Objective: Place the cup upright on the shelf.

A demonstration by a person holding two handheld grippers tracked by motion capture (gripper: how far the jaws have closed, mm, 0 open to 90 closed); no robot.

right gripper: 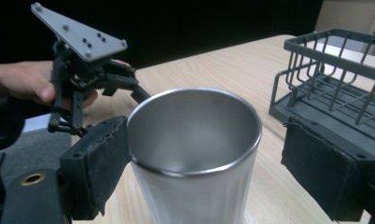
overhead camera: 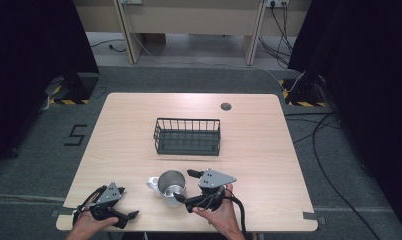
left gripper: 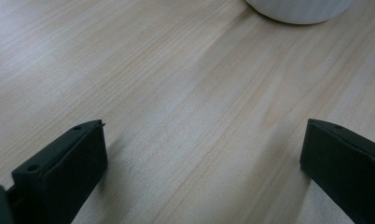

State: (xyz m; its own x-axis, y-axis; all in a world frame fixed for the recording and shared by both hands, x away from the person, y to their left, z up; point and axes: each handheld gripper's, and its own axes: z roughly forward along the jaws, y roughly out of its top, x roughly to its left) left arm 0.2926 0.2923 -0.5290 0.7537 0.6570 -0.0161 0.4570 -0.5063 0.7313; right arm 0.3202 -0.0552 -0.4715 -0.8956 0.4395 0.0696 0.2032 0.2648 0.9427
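You work in a room with grey carpet [overhead camera: 34, 150], black curtains [overhead camera: 369, 75] at both sides and pale wooden furniture along the far wall. The light wood-grain table [overhead camera: 254, 150] stands at the centre, with 1 round cable port [overhead camera: 226, 106] near its far edge. The dark wire basket [overhead camera: 187, 136] sits at mid-table, well apart from your hands. Near your edge stands the steel cup [overhead camera: 170, 186], upright, with a white handle on its left side. Your right gripper [overhead camera: 185, 185] brackets the cup: in the right gripper view 1 pad lies against the rim [right gripper: 195, 133] at the left, while the other pad [right gripper: 328, 170] stands off with a clear gap, so the jaws are wide and grip nothing. Your left gripper [overhead camera: 131, 216] rests low over bare table at the near left, jaws wide apart, with nothing between them.
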